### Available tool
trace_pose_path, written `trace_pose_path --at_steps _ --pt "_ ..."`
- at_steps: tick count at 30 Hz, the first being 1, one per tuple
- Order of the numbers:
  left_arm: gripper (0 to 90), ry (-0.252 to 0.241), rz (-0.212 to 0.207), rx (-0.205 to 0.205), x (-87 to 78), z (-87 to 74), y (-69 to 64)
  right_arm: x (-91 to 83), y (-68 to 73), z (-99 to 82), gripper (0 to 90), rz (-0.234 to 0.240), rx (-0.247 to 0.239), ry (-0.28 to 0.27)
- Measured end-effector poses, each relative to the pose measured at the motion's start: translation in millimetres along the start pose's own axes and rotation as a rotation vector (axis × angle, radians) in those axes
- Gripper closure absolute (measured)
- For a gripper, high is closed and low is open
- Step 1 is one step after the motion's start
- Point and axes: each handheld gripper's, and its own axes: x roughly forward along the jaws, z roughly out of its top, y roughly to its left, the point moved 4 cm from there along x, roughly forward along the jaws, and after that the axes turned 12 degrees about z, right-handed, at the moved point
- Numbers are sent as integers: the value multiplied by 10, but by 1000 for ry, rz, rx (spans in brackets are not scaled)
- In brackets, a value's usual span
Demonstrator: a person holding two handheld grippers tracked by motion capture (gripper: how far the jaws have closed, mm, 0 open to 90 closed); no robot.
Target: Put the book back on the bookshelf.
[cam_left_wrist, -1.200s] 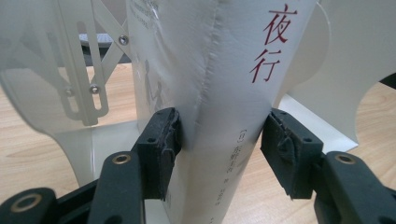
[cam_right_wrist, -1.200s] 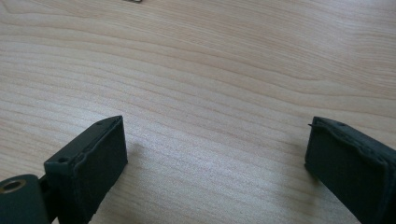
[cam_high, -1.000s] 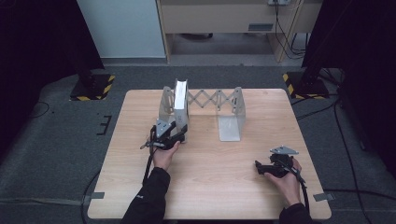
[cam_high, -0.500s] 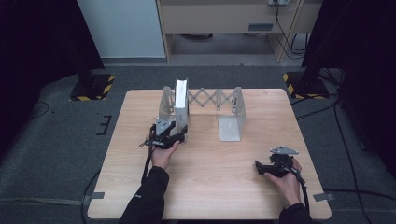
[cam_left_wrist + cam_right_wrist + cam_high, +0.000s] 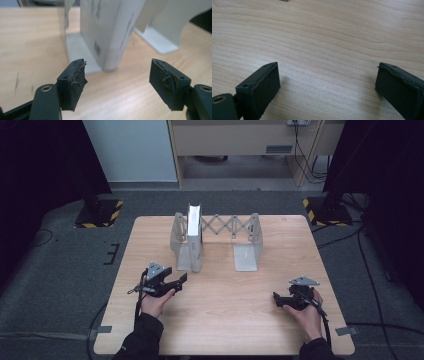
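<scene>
A white book (image 5: 194, 237) stands upright against the left end plate of a grey expanding rack (image 5: 247, 247) at the table's far middle. My left gripper (image 5: 179, 281) sits a short way in front of the book, nearer the person and to the left. Its jaws have just been opening and nothing is between them. In the left gripper view the book (image 5: 107, 30) stands beyond the open left gripper (image 5: 117, 85), apart from both pads. My right gripper (image 5: 276, 299) rests low at the near right, and in its own view the right gripper (image 5: 327, 87) is open over bare wood.
The rack's scissor lattice (image 5: 225, 225) links its two end plates, with an unfilled slot between the book and the right plate. The wooden table (image 5: 225, 320) has bare room in front of the rack. Dark floor and cables surround it.
My left gripper has drawn back from the book toward the near left and its jaws have opened. The book stays standing in the rack. The right gripper has not moved.
</scene>
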Motion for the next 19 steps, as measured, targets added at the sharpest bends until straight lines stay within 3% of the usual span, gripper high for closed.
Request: trace_pose_path --at_steps 9,13,16,19 --pt "239 92 60 22 -105 -318 255 -17 14 -15 75 4 3 -5" --pt "218 135 89 7 -152 -437 394 -40 16 -28 111 12 -2 -13" --pt "196 164 130 43 -171 -521 510 -67 -6 -29 136 12 9 -15" --pt "191 188 155 46 -180 -565 598 -111 -67 -25 135 10 14 -21"
